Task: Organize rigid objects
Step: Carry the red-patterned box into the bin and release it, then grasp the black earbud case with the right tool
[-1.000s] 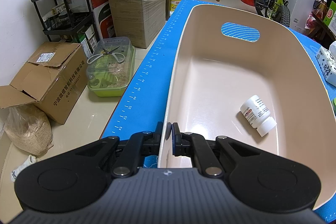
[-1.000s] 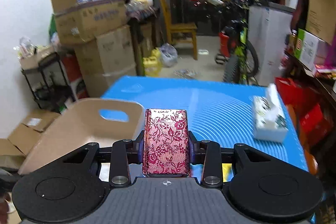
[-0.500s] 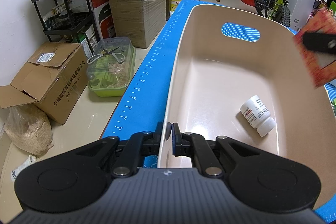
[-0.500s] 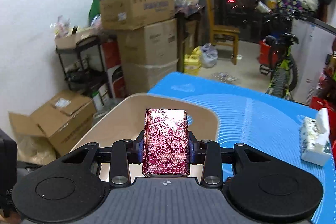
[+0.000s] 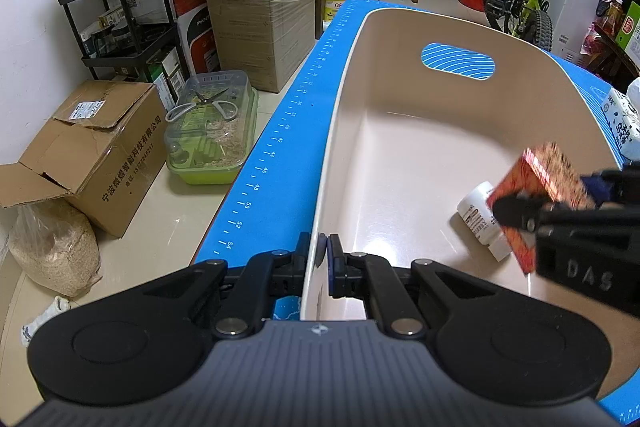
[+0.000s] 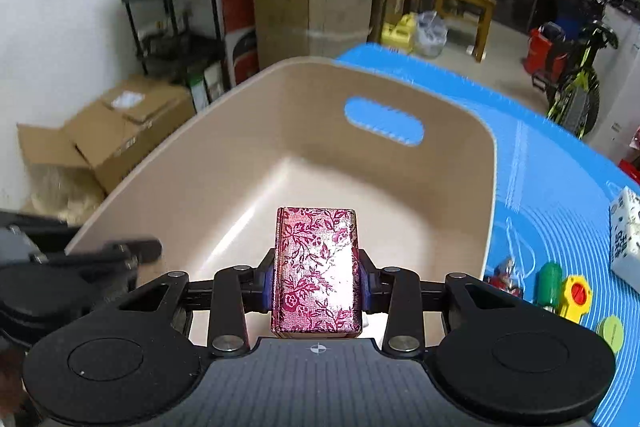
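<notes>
Bin (image 5: 400, 147) rim at the near left corner is pinched by the left gripper (image 5: 322, 259); one white bottle (image 5: 476, 215) is already inside. From the right view, a flowery red box (image 6: 318, 275) is held tight by the right gripper (image 6: 318, 281) above the bin, not yet dropped. Small toys (image 6: 560, 287) on the blue mat (image 6: 540, 187) are still left.

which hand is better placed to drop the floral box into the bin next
Right. The right tool is shut on the floral box and already hangs over the beige bin, above the white bottle. The left tool is clamped on the bin's near rim, steadying it.
</notes>
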Motion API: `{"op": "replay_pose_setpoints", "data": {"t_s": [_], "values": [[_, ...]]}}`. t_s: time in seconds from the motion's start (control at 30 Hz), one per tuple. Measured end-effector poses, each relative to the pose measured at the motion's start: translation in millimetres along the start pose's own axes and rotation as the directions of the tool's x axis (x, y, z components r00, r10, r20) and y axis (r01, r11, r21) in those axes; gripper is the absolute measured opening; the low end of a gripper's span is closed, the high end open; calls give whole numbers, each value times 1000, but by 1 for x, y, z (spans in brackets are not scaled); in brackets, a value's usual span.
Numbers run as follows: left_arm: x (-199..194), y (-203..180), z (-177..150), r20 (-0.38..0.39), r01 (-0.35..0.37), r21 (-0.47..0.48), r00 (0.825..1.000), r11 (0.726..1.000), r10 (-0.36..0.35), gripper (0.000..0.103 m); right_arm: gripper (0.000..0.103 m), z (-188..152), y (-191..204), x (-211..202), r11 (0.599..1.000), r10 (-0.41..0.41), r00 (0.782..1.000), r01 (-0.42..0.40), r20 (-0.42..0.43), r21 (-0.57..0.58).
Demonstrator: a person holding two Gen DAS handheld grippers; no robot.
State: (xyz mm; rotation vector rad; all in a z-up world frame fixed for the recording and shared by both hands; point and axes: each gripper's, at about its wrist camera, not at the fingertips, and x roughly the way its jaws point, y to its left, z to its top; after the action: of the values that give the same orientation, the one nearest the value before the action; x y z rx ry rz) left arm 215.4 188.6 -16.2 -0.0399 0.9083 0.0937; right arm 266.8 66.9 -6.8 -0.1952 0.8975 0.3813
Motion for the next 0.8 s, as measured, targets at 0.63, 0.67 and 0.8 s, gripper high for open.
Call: {"op": "replay_pose_setpoints", "data": {"t_s": [0.63,0.67,0.8], "values": [[1,-4,0,1,-1,1,1000,1000,1,9,77,-11,-76,-66,984,-43,989,18,140,176],[1,-4,0,2,-2,2,1000,1000,2,9,78,-13,-84,-69,983,-58,988,31,141,182],[1,-4,0,1,0,1,1000,1000,0,9,87,-25,-114,-78,976,-124,984,99,126,194]]}}
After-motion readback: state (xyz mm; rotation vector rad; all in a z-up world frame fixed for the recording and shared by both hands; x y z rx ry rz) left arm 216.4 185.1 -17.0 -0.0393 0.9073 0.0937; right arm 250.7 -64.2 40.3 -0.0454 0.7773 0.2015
